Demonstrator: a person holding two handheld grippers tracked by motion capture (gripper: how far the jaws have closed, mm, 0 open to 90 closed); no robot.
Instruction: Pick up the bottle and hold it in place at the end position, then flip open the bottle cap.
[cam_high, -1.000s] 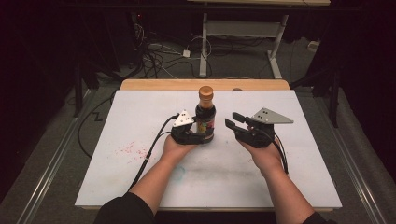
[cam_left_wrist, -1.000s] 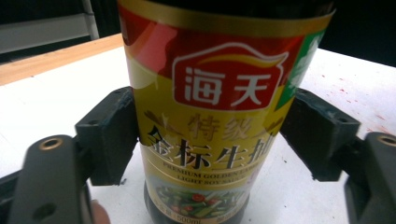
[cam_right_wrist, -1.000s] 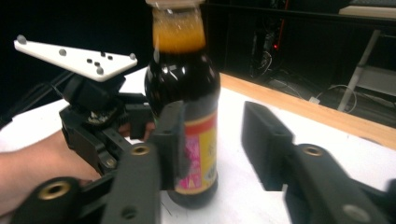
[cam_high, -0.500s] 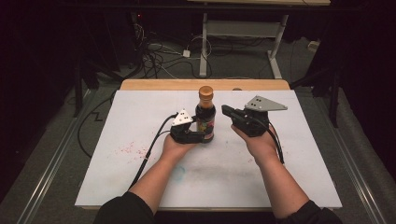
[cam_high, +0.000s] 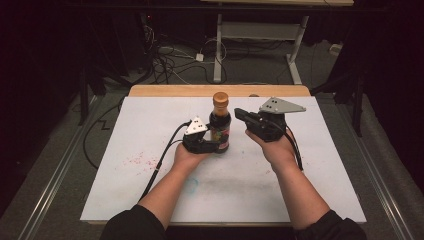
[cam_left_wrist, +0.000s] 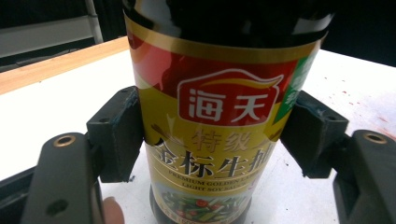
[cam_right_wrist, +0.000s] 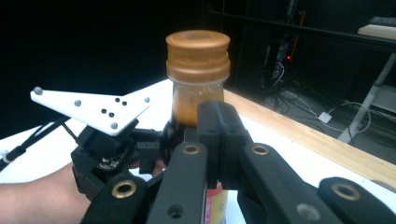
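- The soy sauce bottle stands upright near the middle of the worktop, towards its far edge; dark liquid fills the glass up to the neck.
- The bottle carries a golden-brown screw cap, a dark body and a red-and-yellow label printed with white characters on a red badge (a strip of green at the label's side).
- The left gripper holds the bottle low on its body; its fingers have just been closing and pinch the label from both sides, pads pressed against it.
- The right gripper hangs just beside the bottle's neck, clear of the worktop; its fingers are pressed together with nothing between them.
- The left gripper view gives the label print and the pad contact at close range; the high view gives neither.
- The right gripper view shows the cap's ribbed skirt and the left gripper's white three-cornered plate beyond the bottle.
- The high view shows faint red specks on the white sheet, to the left of the person's left hand.
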